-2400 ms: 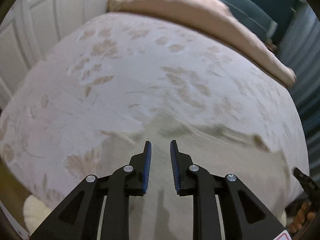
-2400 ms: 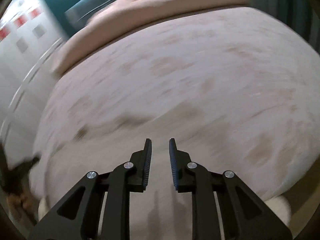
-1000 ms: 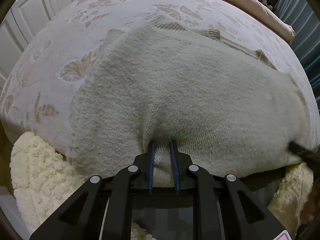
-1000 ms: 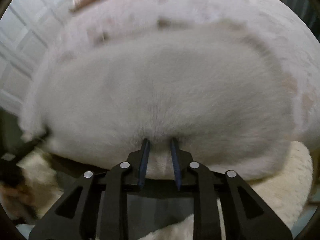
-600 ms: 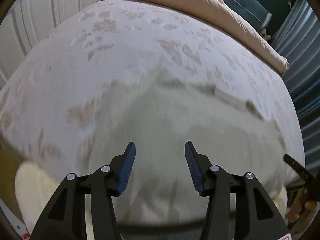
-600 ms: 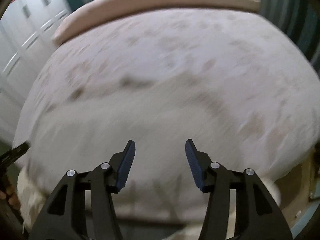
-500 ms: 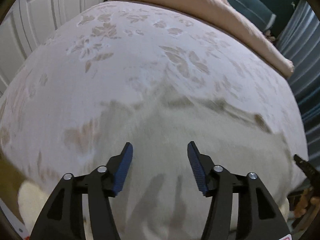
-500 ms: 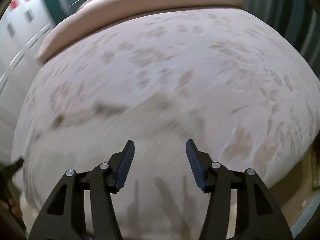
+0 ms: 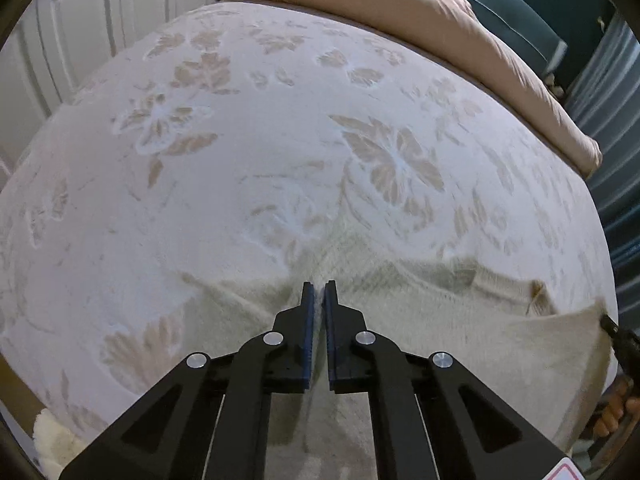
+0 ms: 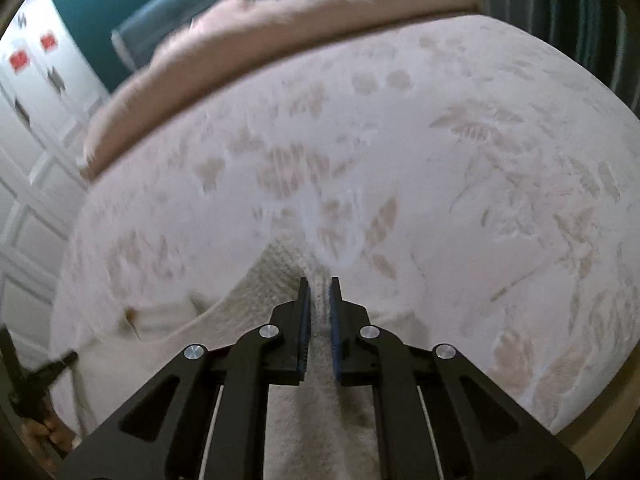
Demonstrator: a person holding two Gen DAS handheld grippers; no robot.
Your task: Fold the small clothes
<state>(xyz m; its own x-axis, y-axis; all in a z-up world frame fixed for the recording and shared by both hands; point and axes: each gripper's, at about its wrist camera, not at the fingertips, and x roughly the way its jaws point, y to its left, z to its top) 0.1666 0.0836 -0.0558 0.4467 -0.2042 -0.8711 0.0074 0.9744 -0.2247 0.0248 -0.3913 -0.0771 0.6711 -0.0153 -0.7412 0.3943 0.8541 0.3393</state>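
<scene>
Though the right wrist view is motion-blurred and both gripper bodies cut off the lower frame, the grips read clearly. Cream knit sweater (image 9: 460, 332) lies on the floral bedspread (image 9: 240, 160) at the near edge of the bed, bunched up toward 12 o'clock of each claw. Left gripper (image 9: 319, 289) is clenched on a pinch of the knit. Right gripper (image 10: 319, 285) is closing, a ridge of knit squeezed between its pads (its far tip also peeks in at 3 o'clock of the left view). Pink duvet (image 9: 420, 20) is folded along the far side; cream fluffy rug (image 9: 52, 444) is barely visible at 7 o'clock. No containers.
</scene>
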